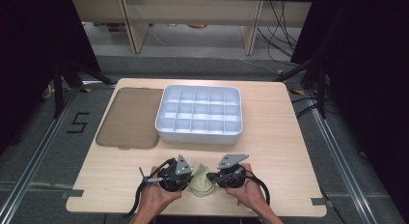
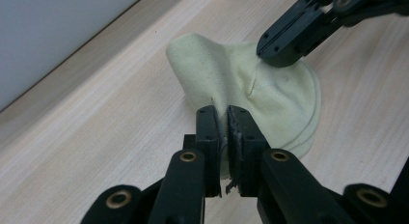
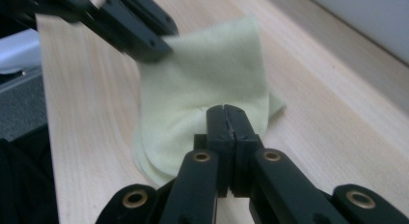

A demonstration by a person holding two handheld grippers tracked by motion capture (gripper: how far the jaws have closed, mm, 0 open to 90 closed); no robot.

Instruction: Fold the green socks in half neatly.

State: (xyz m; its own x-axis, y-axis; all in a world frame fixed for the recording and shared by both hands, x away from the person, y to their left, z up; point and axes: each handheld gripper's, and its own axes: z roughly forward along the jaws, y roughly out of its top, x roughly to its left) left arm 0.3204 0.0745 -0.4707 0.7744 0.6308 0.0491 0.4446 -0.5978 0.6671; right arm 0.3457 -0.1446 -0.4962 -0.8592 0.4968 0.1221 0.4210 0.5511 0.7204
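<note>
Left gripper [image 1: 189,175] low centre of the high view, jaws pinched together on the pale yellow-green cloth [image 1: 201,180]. Same grip seen in the left gripper view: left gripper [image 2: 226,119] at lower centre, jaws nearly touching, thin fold of cloth [image 2: 270,96] clamped between them. Right gripper [image 1: 212,176] just right of it in the high view, jaws fully together on the cloth's other side. In the right gripper view, right gripper [image 3: 226,119] at lower centre, jaws closed with cloth [image 3: 202,84] edge caught between. Other gripper visible upper right of the left gripper view, tip pressed onto the cloth's top; likewise upper left of the right gripper view, gripping the cloth's upper corner. Cloth bunched between the two grippers, partly lifted into a peak, lower part resting on the bench [image 1: 270,151]. Both hands entering from bottom edge of the high view, left hand [image 1: 156,197] and right hand [image 1: 248,188], cables trailing off each gripper. Grey triangular plates on top of both grippers.

Further up the frame: white compartment tray [image 1: 234,133] at centre, grid of small cells, well apart from the cloth. Brownish translucent lid [image 1: 130,118] lying flat just left of the tray, touching or nearly touching its side. Bench light wood. Floor mark "5" [image 1: 78,122] at left of frame. Cables on floor upper right.
</note>
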